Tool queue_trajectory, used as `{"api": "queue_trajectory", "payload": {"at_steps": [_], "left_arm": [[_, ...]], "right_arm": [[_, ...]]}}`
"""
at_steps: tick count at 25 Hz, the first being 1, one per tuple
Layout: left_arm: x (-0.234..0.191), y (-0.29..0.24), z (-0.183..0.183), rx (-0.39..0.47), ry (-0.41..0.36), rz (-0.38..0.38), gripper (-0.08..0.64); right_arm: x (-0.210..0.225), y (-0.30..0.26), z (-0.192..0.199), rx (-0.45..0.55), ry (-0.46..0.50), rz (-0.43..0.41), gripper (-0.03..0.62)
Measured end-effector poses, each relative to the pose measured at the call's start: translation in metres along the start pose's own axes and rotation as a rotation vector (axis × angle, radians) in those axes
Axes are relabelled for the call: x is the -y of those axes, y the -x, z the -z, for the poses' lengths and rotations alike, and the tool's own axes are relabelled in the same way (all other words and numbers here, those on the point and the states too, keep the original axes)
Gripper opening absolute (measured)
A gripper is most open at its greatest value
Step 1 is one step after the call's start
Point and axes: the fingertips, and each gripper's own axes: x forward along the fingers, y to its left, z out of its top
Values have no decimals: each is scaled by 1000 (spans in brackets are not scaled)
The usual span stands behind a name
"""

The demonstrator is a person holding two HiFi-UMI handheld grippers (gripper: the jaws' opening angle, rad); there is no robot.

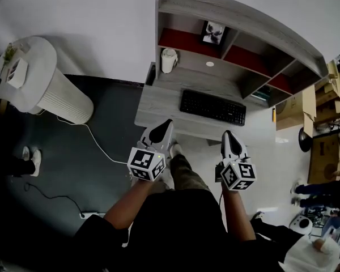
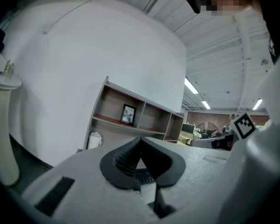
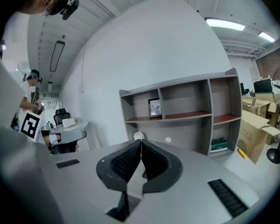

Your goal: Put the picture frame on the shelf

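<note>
The black picture frame (image 1: 213,33) stands upright in the left compartment of the grey shelf unit (image 1: 238,9) on the desk; it also shows in the left gripper view (image 2: 128,114) and the right gripper view (image 3: 154,107). Both grippers hang in front of the desk, well short of the shelf. My left gripper (image 1: 167,122) (image 2: 140,139) is shut with nothing between its pads. My right gripper (image 1: 226,134) (image 3: 141,141) is also shut and empty. A person's arms hold both.
A black keyboard (image 1: 213,107) lies on the desk (image 1: 153,103), and a white cup (image 1: 168,60) stands at its back left. A round white table (image 1: 22,72) is at the left, cardboard boxes (image 1: 320,106) at the right. A cable (image 1: 96,143) runs over the floor.
</note>
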Motion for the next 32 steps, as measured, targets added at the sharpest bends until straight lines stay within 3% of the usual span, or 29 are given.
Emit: {"api": "queue_trajectory", "payload": {"at_steps": [5,11,21,32], "left_arm": [[32,53,39,-48,15,0,17],[55,88,42,-32,-6,4,17],[115,83,37,-44,-97,24,17],[171,71,42,-59,-101,119,17]], "right_arm": [[-13,64,34,-71,52,49,12],[-31,102,28,-1,118,18,12],[12,154,27,40,113,95,12],[41,193,22,87,76,151,12]]}}
